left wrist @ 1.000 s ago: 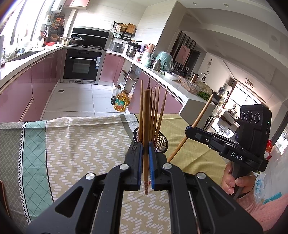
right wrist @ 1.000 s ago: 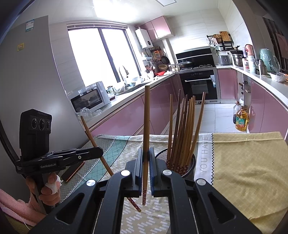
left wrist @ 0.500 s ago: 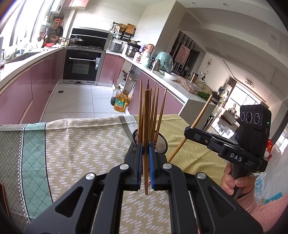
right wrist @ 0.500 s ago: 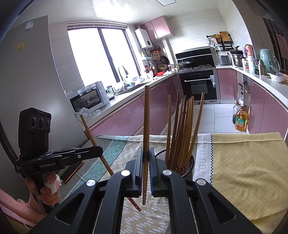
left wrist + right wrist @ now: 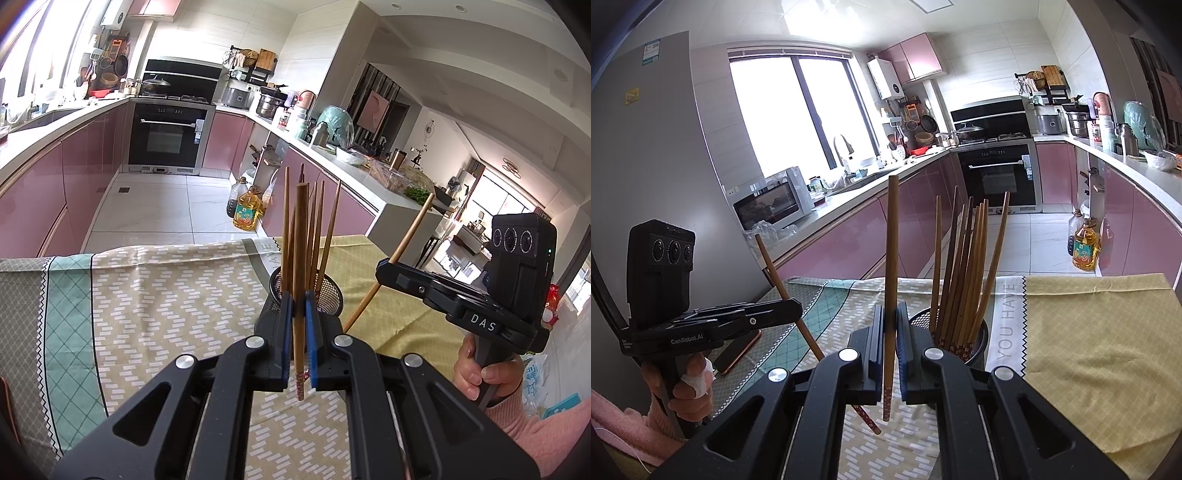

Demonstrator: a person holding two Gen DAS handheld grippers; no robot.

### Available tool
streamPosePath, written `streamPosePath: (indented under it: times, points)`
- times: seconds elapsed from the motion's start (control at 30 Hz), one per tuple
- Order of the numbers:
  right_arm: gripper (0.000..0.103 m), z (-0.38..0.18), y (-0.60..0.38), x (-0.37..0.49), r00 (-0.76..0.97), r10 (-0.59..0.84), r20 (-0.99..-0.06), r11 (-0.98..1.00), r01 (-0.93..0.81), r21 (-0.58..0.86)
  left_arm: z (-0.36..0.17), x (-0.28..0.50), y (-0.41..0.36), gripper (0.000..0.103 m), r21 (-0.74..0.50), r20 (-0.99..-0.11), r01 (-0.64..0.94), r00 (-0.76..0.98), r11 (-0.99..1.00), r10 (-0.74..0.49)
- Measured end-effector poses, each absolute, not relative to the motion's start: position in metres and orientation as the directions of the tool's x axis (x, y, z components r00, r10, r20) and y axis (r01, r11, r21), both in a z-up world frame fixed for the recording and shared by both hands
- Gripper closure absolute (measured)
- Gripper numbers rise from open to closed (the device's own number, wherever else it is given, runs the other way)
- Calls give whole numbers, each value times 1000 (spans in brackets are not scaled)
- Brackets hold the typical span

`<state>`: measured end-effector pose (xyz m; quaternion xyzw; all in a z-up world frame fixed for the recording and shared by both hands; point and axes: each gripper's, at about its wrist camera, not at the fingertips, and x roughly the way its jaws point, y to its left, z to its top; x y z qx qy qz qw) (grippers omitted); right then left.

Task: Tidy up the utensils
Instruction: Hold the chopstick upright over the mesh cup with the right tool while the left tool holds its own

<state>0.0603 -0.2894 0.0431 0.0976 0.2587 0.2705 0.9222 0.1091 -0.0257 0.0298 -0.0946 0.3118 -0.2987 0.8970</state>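
Note:
A black mesh holder [image 5: 330, 291] stands on the table with several wooden chopsticks [image 5: 314, 229] upright in it; it also shows in the right wrist view [image 5: 979, 332]. My left gripper [image 5: 299, 317] is shut on one chopstick [image 5: 300, 258], held upright just in front of the holder. My right gripper [image 5: 891, 332] is shut on another chopstick [image 5: 891, 258], upright, left of the holder. Each gripper shows in the other's view, holding its chopstick slanted: the right one [image 5: 386, 271] and the left one [image 5: 792, 308].
The table wears a patterned cloth [image 5: 166, 295] with a yellow part [image 5: 1100, 339] on the right. A phone [image 5: 738, 350] lies near the table's left edge. Pink kitchen cabinets [image 5: 1152, 221] and oil bottles [image 5: 1084, 247] on the floor lie beyond.
Both grippers have held nearly still with their chopsticks. The holder sits slightly closer in both views.

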Motion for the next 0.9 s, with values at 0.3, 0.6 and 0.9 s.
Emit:
streamPosePath:
  times: [0.3,0.6,0.9]
  points:
    - [97,43,-289,60,720,550,-424,834,-449,320,31,112,-24,96,-348,-500,486,627,802,-597]
    - [97,44,-291,60,719,552,-423,833,-451,322,33,111,-30,96,-343,-501,490,626,801,-598]
    - [97,50,-292,69,721,555,-415,831,-454,322,37,112,-30,96,-335,-498,500,625,798,-601]
